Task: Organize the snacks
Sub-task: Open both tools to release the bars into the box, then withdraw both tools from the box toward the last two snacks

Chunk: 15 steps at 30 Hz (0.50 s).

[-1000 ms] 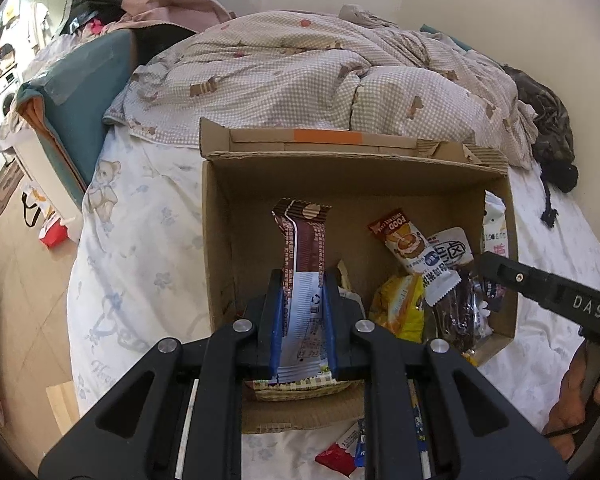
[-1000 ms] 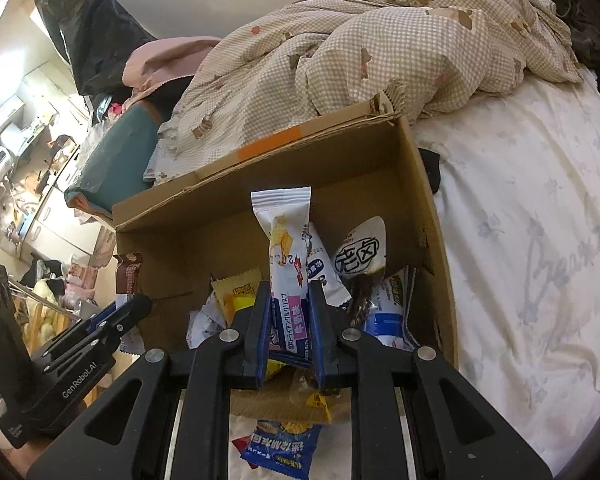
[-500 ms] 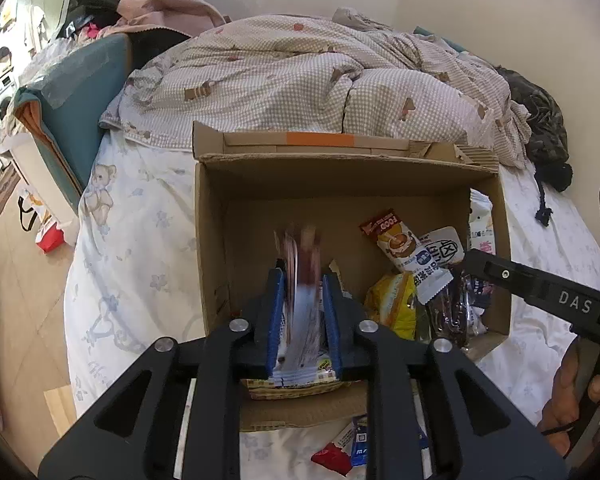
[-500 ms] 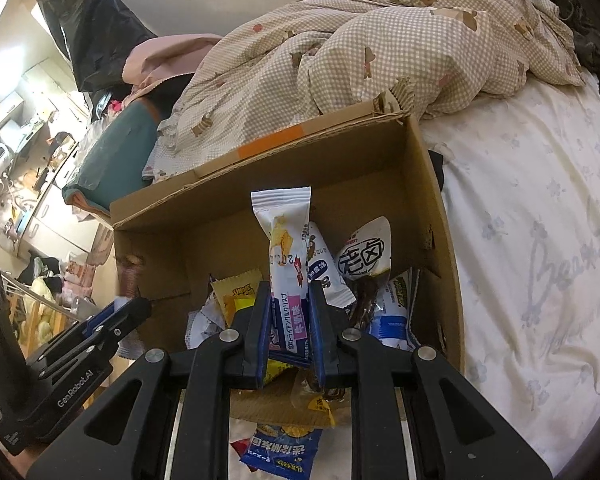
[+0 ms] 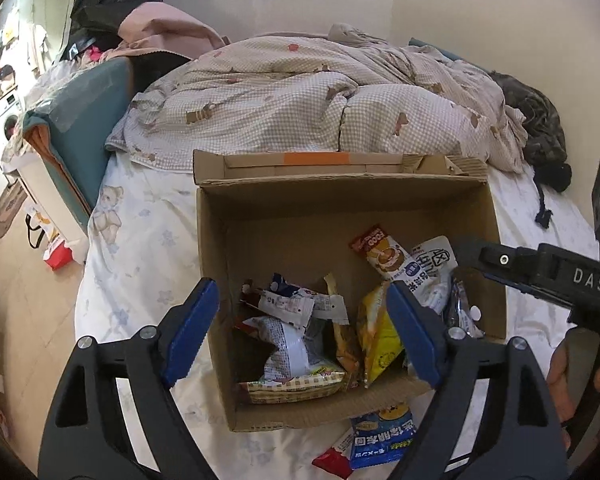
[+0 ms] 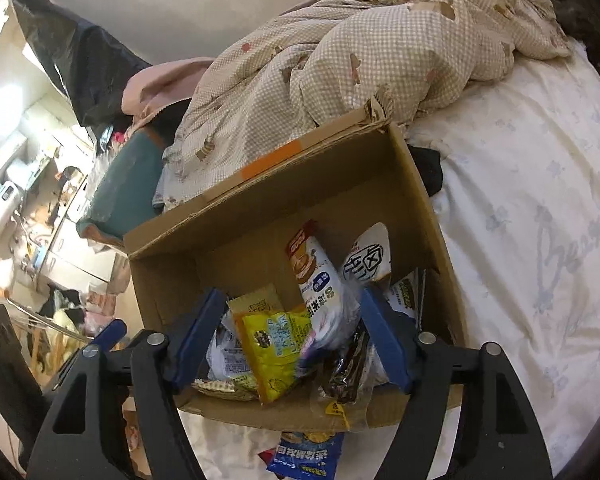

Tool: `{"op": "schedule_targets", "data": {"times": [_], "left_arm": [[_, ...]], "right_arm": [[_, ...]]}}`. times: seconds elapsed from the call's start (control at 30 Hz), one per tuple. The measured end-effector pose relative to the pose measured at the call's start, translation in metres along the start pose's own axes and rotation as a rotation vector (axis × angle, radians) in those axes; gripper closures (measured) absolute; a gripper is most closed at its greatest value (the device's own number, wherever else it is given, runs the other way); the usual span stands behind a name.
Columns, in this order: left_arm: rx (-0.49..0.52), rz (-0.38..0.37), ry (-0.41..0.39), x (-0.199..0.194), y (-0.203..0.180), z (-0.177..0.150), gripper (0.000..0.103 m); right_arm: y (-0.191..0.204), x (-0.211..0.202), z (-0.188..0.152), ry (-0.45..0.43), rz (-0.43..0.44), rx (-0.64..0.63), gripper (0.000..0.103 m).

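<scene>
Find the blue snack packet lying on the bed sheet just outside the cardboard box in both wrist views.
Left wrist: blue snack packet at bottom centre-right, on the sheet below the brown cardboard box's near wall.
Right wrist: blue snack packet at bottom centre, partly cut off by the picture's edge.
Shared landmark: the orange tape strip on the box's far flap.

The box point(image 5: 340, 216) point(image 6: 268, 216) on the bed is viewed closely from above by both wrist cameras, from its near side.
</scene>
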State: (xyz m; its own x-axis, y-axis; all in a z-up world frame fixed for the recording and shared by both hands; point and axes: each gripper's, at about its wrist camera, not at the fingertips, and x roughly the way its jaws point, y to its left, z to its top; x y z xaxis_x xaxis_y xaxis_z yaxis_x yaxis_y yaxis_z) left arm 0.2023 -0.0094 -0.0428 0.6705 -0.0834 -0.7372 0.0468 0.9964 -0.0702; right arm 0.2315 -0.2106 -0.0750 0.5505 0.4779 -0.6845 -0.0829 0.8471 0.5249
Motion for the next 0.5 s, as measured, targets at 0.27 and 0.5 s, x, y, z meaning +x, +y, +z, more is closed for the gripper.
{"op": "schedule_targets", "data": {"times": [0.27,0.5], "left_arm": [[0.0,0.005,-0.006,-0.006,-0.001,-0.005,0.02],[-0.026,-0.004,-0.013,-0.023,0.005,-0.011,0.02]], "right_arm": [[0.0,-0.008,0.0,-0.012,-0.01,0.003,0.028],[0.005,-0.024,-0.011,-0.016,-0.031,-0.016,0.028]]}}
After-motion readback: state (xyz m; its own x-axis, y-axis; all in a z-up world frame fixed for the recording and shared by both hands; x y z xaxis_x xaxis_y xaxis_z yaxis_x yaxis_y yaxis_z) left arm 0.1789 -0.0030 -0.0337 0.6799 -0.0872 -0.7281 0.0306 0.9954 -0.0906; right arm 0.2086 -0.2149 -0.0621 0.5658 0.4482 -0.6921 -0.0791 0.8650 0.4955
